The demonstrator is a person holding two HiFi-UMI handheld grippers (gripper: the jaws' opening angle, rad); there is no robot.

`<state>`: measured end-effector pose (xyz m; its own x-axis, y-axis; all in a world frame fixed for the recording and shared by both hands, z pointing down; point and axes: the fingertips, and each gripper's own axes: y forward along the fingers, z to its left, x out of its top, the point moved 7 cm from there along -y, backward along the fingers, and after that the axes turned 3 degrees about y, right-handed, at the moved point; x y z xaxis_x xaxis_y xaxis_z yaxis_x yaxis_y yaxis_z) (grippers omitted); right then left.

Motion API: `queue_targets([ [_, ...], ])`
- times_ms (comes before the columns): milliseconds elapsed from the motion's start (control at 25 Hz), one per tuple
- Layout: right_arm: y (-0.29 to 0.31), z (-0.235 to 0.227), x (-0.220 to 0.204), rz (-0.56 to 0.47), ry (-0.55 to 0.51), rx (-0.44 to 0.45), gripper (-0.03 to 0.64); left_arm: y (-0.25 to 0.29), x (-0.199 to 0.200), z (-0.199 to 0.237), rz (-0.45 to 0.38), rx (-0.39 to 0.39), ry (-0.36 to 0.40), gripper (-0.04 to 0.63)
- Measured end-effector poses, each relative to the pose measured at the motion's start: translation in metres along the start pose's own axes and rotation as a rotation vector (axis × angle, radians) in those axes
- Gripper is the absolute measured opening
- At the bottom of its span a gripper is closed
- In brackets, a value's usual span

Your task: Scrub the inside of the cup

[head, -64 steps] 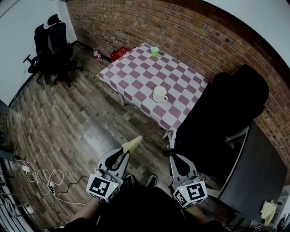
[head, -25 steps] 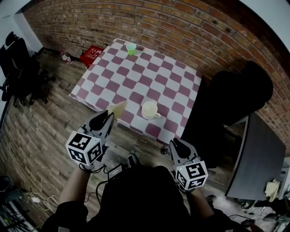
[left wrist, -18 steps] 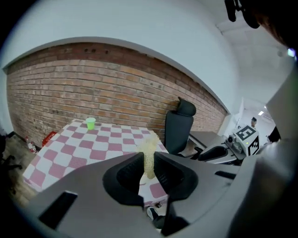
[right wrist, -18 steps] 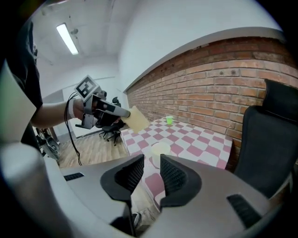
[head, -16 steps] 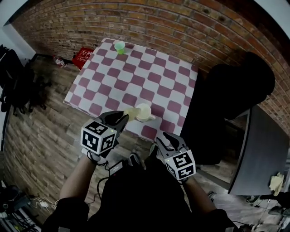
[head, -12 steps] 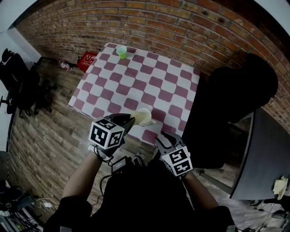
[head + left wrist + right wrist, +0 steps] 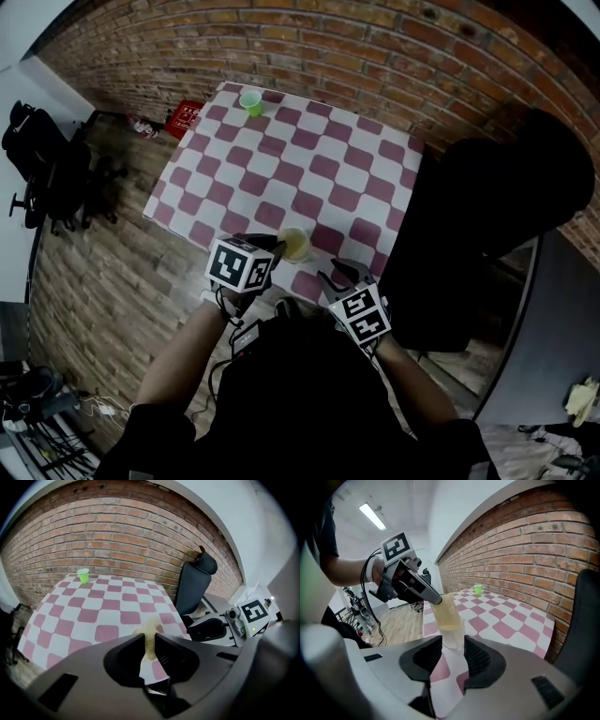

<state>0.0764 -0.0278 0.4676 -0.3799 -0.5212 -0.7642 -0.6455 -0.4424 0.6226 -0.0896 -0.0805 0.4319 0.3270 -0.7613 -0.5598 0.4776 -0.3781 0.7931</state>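
- The table stands before a brick wall, with a chair at its right side.
- The cup sits on the table by its near edge; a small cup sits at the far left corner.
- The left gripper, just left of the cup, holds a sponge reaching into it.
- The right gripper is at the cup's near right.
- A crate lies on the floor beyond the far left corner.

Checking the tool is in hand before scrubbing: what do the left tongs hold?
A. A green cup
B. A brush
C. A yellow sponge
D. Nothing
C: the left gripper view shows the left tongs closed on a yellow sponge, which sticks out past their tips.
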Motion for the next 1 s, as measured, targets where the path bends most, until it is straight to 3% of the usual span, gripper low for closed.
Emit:
queue_targets([
  [240, 0.033, -0.007, -0.001, 0.051, 0.01, -0.002, 0.14, 0.026, 0.001, 0.006, 0.088, -0.006, 0.061, 0.072],
  [680, 0.06, -0.01, 0.011, 0.071, 0.012, -0.085, 0.14, 0.067, -0.009, 0.001, 0.313, -0.022, 0.417, 0.072],
  [880, 0.078, -0.006, -0.003, 0.155, -0.018, -0.065, 0.14, 0.074, -0.014, 0.004, 0.361, -0.069, 0.437, 0.072],
  [1000, 0.082, -0.005, -0.006, 0.17, -0.027, -0.073, 0.14, 0.066, -0.008, 0.011, 0.365, -0.145, 0.357, 0.072],
])
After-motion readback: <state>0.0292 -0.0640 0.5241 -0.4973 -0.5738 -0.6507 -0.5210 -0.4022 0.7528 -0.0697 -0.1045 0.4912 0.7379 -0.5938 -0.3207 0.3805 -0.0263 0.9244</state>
